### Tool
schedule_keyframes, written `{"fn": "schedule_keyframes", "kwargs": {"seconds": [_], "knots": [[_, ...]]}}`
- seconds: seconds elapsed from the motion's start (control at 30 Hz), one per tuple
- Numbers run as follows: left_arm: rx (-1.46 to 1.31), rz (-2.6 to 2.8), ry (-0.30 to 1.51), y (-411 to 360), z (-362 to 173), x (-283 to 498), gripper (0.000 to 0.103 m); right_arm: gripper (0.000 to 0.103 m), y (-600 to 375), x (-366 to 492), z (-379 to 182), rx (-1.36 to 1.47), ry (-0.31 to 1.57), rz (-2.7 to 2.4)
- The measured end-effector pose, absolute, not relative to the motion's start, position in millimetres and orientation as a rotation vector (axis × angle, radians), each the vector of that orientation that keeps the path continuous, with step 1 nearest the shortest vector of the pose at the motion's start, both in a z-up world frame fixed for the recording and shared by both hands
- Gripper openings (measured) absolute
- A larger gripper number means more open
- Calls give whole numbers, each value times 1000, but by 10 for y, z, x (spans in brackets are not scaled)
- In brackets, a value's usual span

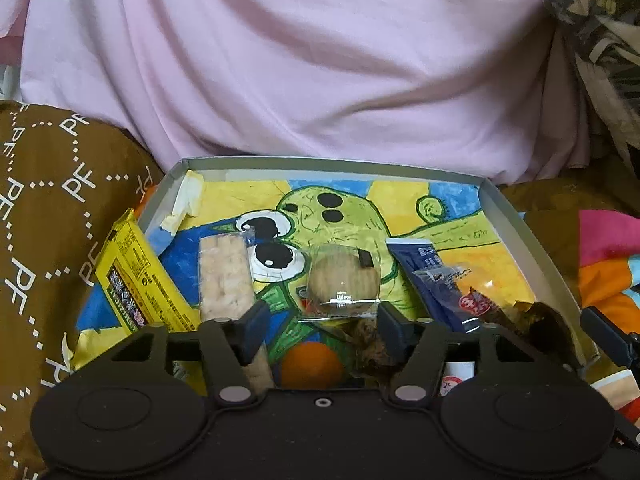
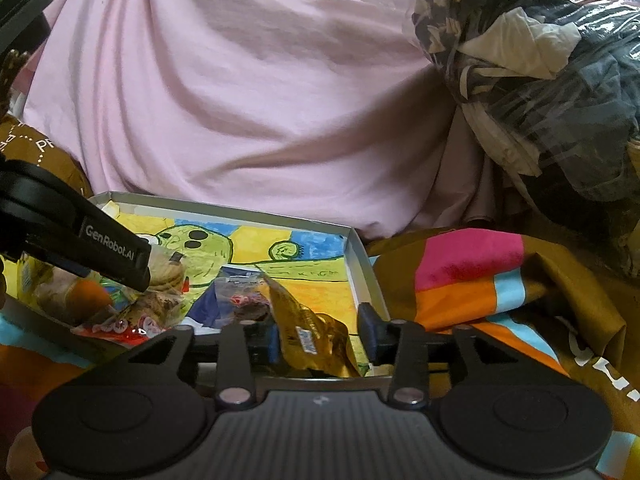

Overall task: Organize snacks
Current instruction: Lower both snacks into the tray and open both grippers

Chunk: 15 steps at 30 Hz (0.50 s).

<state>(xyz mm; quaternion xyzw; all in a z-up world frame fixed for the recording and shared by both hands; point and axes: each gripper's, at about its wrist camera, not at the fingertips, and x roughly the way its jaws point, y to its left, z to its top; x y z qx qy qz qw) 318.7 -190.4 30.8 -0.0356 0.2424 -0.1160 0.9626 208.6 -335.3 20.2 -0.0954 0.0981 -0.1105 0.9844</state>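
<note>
**A:** Looking at the left wrist view, the snacks sit in a shallow grey box lid [image 1: 516, 216] with a kid's green-creature drawing lining the bottom. It rests on a brown patterned blanket [image 1: 44, 200], with a pink sheet [image 1: 300, 60] bunched up behind. Which way is stuff pointing?

**B:** The clear pack of puffed rice bars [image 1: 226, 276] has its long axis running away from the camera, near end tucked under the left gripper [image 1: 318, 324]. The yellow packet [image 1: 140, 280] leans on the lid's left wall, long axis going up and to the left. The blue wrapper [image 1: 434, 280] runs diagonally, far end toward the upper left. The round cookie in clear wrap [image 1: 344, 284] sits between the rice bars and the blue wrapper, no real long axis.

**A:** And the fingers?

**B:** Left fingers [image 1: 254, 328] are spread wide, nothing between them, hovering just in front of the cookie. An orange ball [image 1: 312, 364] and a crumpled dark wrapper [image 1: 372, 344] lie below the gap.

**A:** Right side?

**B:** The right gripper [image 2: 320, 334] is spread too. A gold foil wrapper [image 2: 312, 328] sits in the gap, long axis pointing away and slightly left, by the lid's near right corner. Can't tell if either finger touches it.
</note>
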Motion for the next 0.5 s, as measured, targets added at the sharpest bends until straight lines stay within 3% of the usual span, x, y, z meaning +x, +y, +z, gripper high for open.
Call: {"fn": "schedule_keyframes", "kwargs": {"seconds": [0.13,0.2,0.37,0.5], "knots": [[-106,-230,479,-1871,316,3171,85,71,-3355,2077,201,-179,191,-217],[-138,-230,469,-1839,318,3155,92,88,-3344,2067,200,-177,182,-217],[-175,-216,437,-1794,325,3110,102,98,-3321,2053,204,-173,174,-206],[-185,-213,418,-1780,344,3060,102,103,-3312,2040,210,-162,167,-210]]}}
